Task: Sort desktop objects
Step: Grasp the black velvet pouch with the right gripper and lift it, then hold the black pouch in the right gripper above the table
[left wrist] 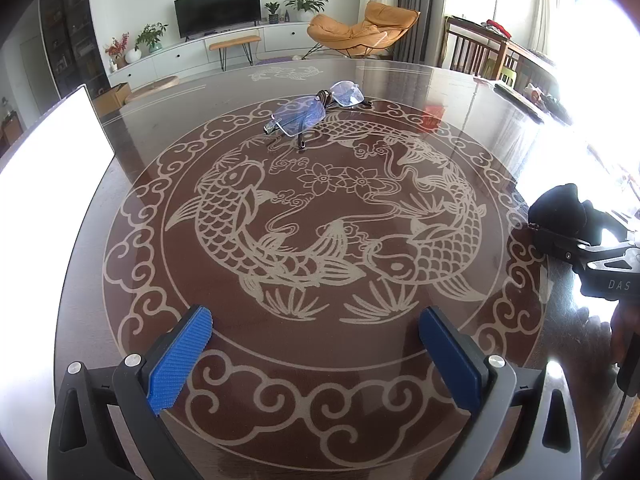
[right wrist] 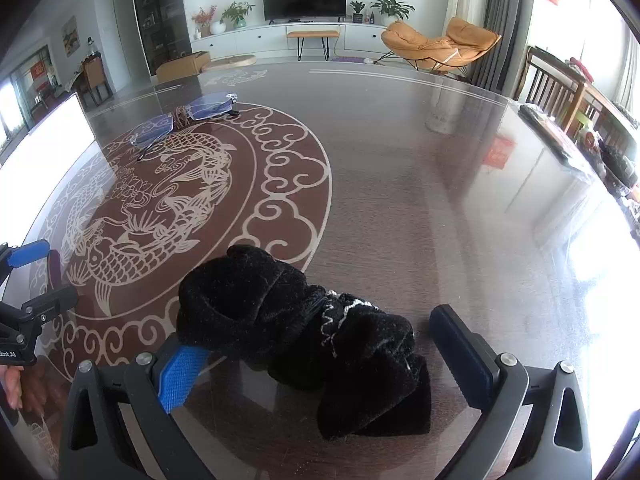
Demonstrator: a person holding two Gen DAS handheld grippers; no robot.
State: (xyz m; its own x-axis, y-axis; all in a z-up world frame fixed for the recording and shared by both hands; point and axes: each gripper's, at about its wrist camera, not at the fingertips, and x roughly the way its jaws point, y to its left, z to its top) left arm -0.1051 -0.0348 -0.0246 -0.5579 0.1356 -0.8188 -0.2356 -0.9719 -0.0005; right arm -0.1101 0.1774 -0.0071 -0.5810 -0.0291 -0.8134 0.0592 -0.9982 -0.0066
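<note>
A black fuzzy cloth piece with a thin white zigzag trim lies bunched on the glass tabletop. My right gripper stands open around it: the cloth drapes over the tip of the left blue pad, and the right pad is clear of it. In the left wrist view the same cloth sits at the right edge, in front of the right gripper. Rimless glasses lie folded at the far side of the fish pattern. My left gripper hangs open over bare table.
The round dark table has a carp design under glass. A bright white panel stands at its left edge. A dark flat object lies near the far right rim. A hand holds the left gripper.
</note>
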